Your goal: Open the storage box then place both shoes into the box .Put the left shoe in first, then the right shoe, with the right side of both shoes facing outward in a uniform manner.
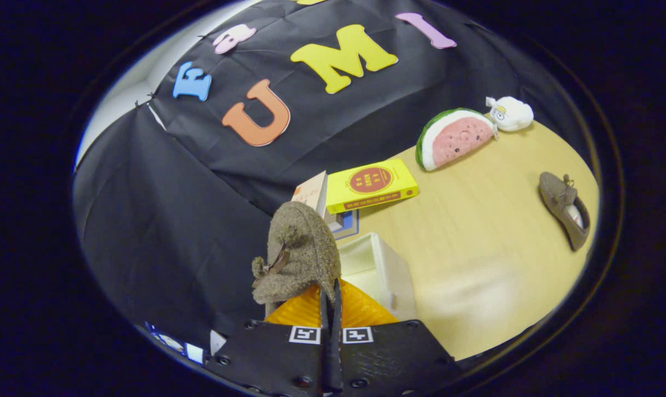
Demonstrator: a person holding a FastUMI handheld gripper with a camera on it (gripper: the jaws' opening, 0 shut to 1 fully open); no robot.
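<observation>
Wooden table (476,248) | fingers (331,300) clenched on brown shoe (300,248) | white box (388,270) open | yellow book (371,184) label illegible

The hand-held gripper (331,300) has its fingers closed together on the edge of a shoe (299,253), which stands up just ahead of them. Right of this shoe, a little beyond the fingers, the storage box (385,270) sits on the desk (476,248). Behind the box lies a book (372,184), and another book (312,192) stands just left of it. Further back and to the right, a watermelon toy (454,137) rests on the desk, with a small plush toy (510,113) beside it. The second shoe (564,208) lies far right, well apart from the box.
</observation>
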